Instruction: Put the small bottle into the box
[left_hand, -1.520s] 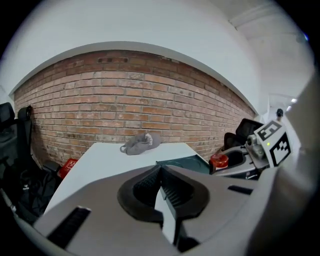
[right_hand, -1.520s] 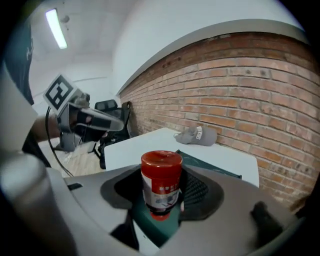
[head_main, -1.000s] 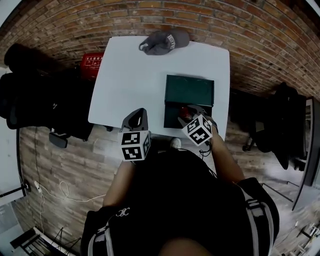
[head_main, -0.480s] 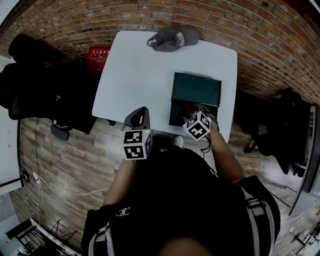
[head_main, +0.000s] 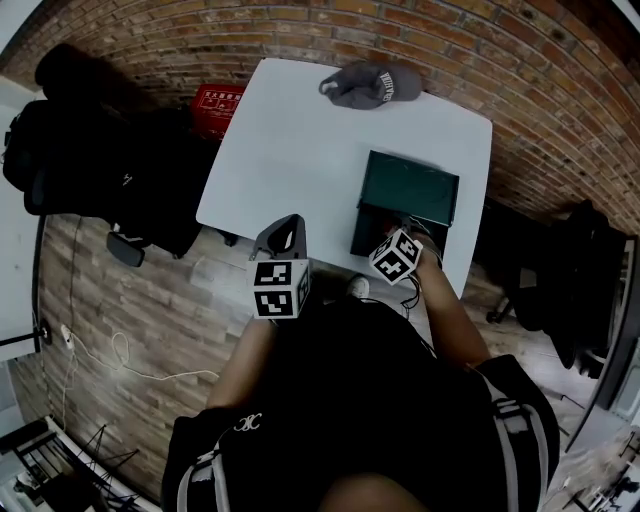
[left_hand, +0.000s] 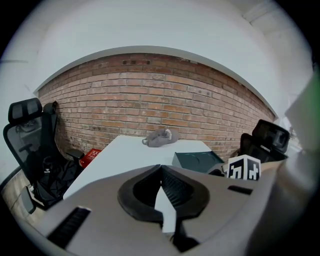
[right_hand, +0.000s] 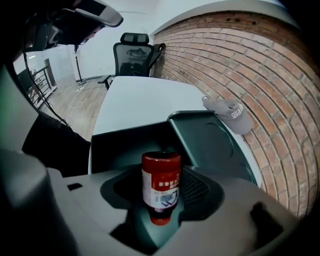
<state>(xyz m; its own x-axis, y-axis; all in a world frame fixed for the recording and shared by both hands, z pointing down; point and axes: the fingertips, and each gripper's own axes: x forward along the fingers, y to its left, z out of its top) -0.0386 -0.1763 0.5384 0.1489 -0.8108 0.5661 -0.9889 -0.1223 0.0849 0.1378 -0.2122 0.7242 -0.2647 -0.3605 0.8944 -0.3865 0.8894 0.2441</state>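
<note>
A small red bottle (right_hand: 161, 186) with a white label sits between the jaws of my right gripper (right_hand: 160, 192), which is shut on it. Just ahead lies the dark green box (right_hand: 150, 142), open, its lid (right_hand: 212, 145) folded back toward the brick wall. From the head view the right gripper (head_main: 400, 240) hovers at the box's (head_main: 405, 200) near edge on the white table (head_main: 300, 150); the bottle is hidden there. My left gripper (head_main: 283, 240) hangs at the table's front edge, left of the box, its jaws (left_hand: 160, 192) pressed together with nothing between them.
A grey cap (head_main: 372, 84) lies at the table's far edge by the brick wall (head_main: 560, 110). A red crate (head_main: 218, 100) sits on the floor left of the table, beside black office chairs (head_main: 90, 170). Another dark chair (head_main: 585, 270) stands to the right.
The whole scene has drifted right and slightly down in the head view as the head shifted. Relative to the box, the right gripper with the bottle has crept slightly nearer its front edge.
</note>
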